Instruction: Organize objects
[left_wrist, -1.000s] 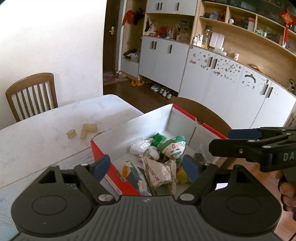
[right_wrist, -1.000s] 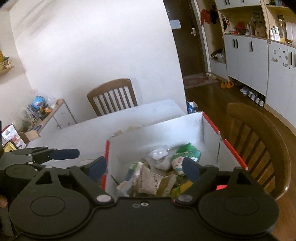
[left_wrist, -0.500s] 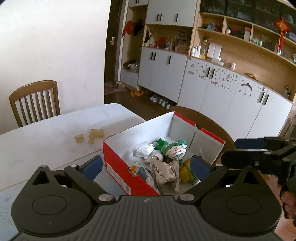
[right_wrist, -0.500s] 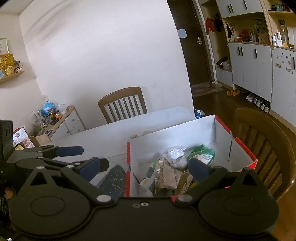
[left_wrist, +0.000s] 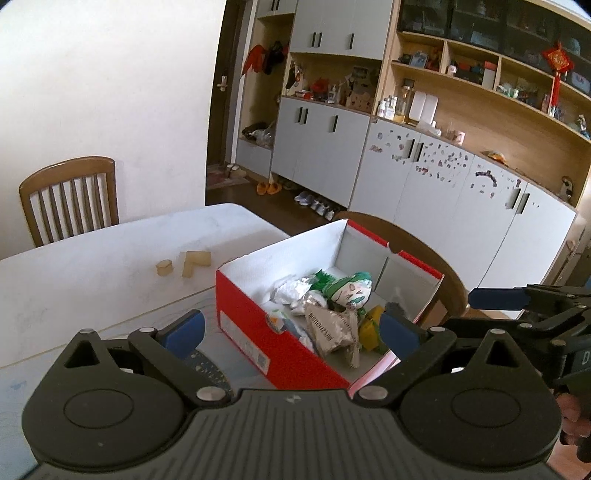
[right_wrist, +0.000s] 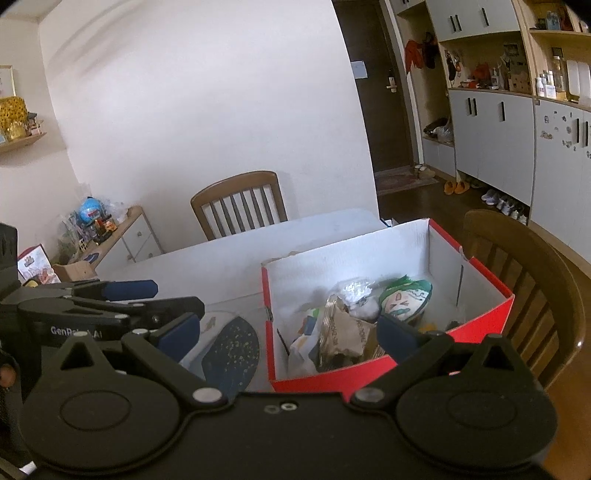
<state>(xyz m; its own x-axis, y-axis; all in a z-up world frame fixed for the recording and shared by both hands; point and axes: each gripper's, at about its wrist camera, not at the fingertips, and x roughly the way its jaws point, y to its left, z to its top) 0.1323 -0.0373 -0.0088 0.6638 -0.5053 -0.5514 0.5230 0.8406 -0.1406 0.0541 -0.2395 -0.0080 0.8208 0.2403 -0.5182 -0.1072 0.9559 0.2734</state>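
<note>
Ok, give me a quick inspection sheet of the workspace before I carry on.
Surface: white table, a dark speckled mat beside the box.
Job's things: red shoebox, lid off, holding a crumpled grey packet, a foil wrapper, a green cartoon-face packet and a yellow item.
Clutter: two pale blocks on the table behind the box.
Grippers: left gripper and right gripper both open, fingers empty, held short of the box.
Cables: nothing seen.
Surroundings: wooden chairs, grey cabinets, shelves.
</note>
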